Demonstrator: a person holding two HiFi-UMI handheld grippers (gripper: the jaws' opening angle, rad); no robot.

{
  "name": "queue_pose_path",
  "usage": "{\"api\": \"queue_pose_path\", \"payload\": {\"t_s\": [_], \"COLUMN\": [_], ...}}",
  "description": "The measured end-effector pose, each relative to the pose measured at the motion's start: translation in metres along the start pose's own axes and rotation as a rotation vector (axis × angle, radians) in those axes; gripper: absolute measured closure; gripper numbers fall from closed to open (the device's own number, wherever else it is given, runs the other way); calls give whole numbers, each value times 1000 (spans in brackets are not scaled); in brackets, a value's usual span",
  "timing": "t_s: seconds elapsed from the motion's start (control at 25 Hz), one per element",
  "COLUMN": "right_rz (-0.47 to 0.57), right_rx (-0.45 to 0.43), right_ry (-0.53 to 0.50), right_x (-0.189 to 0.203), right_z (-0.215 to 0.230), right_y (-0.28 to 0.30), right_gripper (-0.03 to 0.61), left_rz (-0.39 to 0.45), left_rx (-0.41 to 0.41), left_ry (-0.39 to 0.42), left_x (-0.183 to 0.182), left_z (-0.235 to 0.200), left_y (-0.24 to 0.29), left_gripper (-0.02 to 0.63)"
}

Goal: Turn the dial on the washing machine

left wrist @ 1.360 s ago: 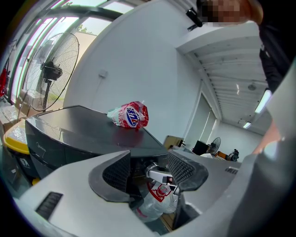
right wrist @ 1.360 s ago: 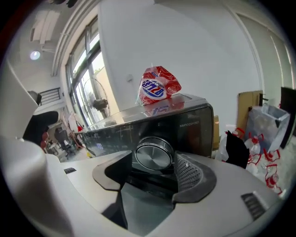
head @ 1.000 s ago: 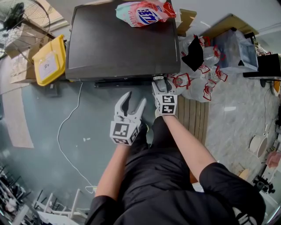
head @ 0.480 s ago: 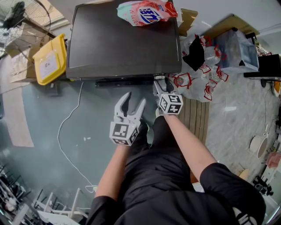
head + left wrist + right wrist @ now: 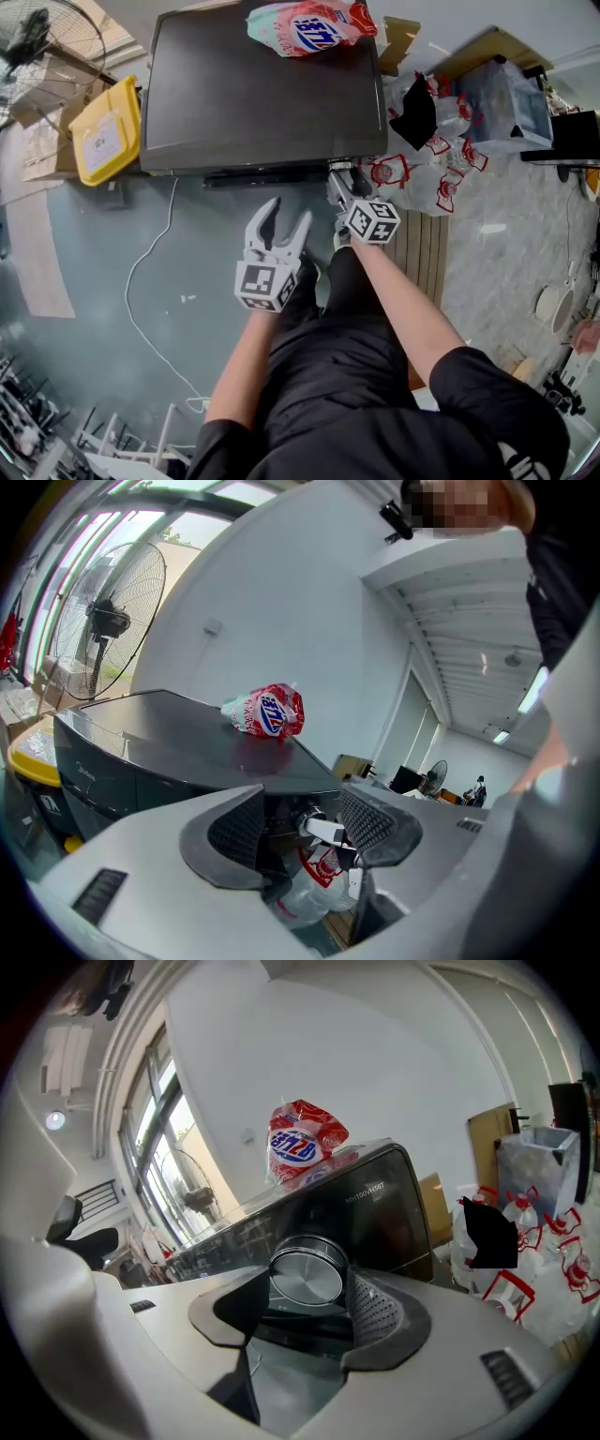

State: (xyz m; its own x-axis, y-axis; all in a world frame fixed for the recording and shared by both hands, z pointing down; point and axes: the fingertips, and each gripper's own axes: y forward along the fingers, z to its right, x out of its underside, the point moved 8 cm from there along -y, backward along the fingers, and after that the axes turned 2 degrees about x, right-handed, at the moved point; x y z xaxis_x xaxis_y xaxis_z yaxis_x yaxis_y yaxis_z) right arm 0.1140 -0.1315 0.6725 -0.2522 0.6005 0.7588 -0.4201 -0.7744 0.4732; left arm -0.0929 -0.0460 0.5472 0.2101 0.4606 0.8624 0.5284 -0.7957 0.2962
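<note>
The dark washing machine fills the top of the head view, seen from above. Its round silver dial sits on the front panel near the right corner. My right gripper reaches to that corner, and in the right gripper view its two jaws stand on either side of the dial, closed against it. My left gripper hangs open in front of the machine with nothing between its jaws. The right gripper's white fingers show beyond them.
A red and white detergent bag lies on the machine's top. A yellow bin and a fan stand at the left. White plastic bags are piled at the right, beside a wooden pallet. A white cable trails over the floor.
The right gripper's marker cube has rolled clockwise and shifted a little to the right while its jaws stay at the dial. The left gripper has not moved.
</note>
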Motion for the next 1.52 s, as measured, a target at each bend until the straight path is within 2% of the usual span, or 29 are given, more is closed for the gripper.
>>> {"api": "queue_pose_path", "payload": {"t_s": [0.16,0.56,0.64,0.76,0.92,1.0,1.52], "right_rz": [-3,-10,-10,-10,-55,-73,-65], "right_rx": [-18,4,16,44,86,120,140], "right_ry": [28,1,-47,-176,-352,-409,-431], "right_x": [1,1,-1,-6,-5,-5,-4], "right_z": [1,0,-2,-8,-16,-18,-18], "right_y": [0,-1,-2,-3,1,2,4], "right_gripper": [331,331,331,331,331,331,331], "left_rz": [-5,-8,-9,-10,-15,-16,-19], "left_rx": [2,8,7,6,5,4,-1], "left_ry": [7,10,13,14,7,4,6], "left_x": [-1,-1,-1,0,2,3,5], "left_z": [1,2,3,4,6,7,8], "left_y": [2,5,5,4,5,5,3], "left_gripper": [383,383,383,383,383,383,383]}}
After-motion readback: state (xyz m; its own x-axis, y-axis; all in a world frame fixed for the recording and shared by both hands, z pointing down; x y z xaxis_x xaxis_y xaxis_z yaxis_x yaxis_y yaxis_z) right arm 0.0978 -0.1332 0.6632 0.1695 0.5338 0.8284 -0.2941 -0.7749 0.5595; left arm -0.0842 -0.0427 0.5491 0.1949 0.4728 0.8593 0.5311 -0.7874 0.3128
